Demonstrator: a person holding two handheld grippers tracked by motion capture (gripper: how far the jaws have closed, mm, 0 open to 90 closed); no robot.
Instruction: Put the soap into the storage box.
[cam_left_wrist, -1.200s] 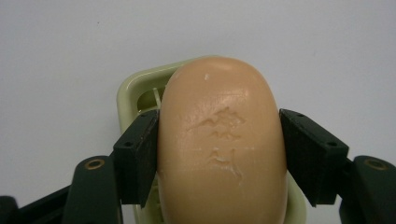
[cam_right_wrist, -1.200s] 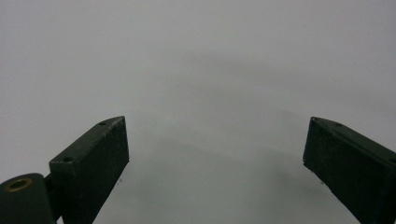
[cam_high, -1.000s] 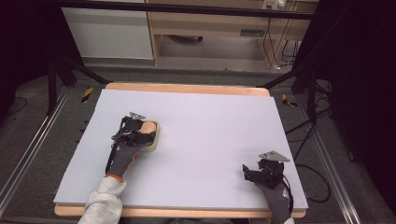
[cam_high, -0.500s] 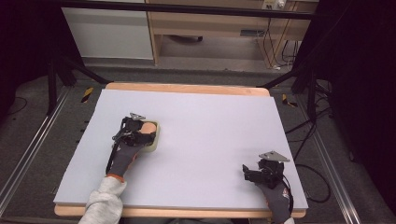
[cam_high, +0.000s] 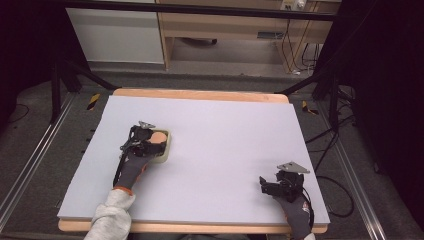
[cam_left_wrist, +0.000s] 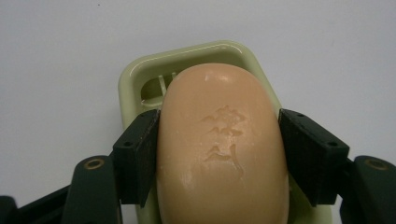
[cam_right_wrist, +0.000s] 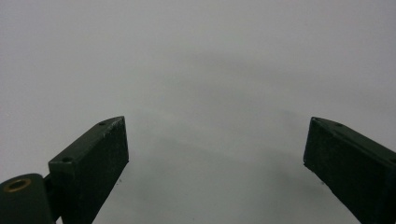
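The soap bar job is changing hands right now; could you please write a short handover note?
Left gripper: jaws closed against both sides of the soap bar, which lies in the pale green soap dish on the left of the table.
Right gripper: open, holding nothing, over bare table near its front right corner.
Done: soap gripped.
Left, probably: lift it out, or release it.

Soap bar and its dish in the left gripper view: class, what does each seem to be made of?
Soap bar: solid peach soap, waxy matt surface with a pressed-in emblem. Dish: probably moulded plastic, pale green and glossy, judging by rim highlights and drain ribs.
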